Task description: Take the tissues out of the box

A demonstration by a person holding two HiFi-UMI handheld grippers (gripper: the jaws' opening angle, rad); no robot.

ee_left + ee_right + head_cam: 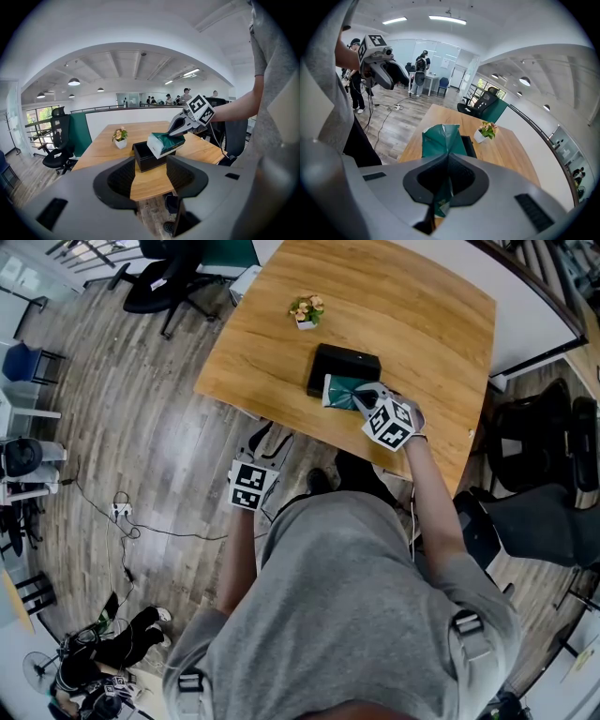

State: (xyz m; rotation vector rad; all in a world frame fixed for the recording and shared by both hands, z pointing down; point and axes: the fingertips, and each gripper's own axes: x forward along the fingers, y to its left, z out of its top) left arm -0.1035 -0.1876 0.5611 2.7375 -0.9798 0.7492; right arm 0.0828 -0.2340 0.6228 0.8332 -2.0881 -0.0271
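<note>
Open office, wooden desk [412, 324]. The right tongs [446, 187] are clamped on the wrapper of the green pack [339, 392], which tilts up over the rim of the box [345, 365]. It looks light, soft and crinkly, so it could slip; a deeper bite seems safer. The left tongs [151, 176] gape empty, near the desk edge.

The box [347, 360] stands on the table [412, 324], near its middle. A small potted plant [307, 310] stands behind the box and a little to the left, apart from it. The tissue pack [339, 390] lies tilted at the box's near side, its far end over the opening. The right gripper [362, 399] clamps the pack's near right end. The left gripper [151, 174] hangs off the table's near edge, left of the box and well apart, over the floor [141, 427]. An office chair [169, 282] stands beyond the table's far left corner
</note>
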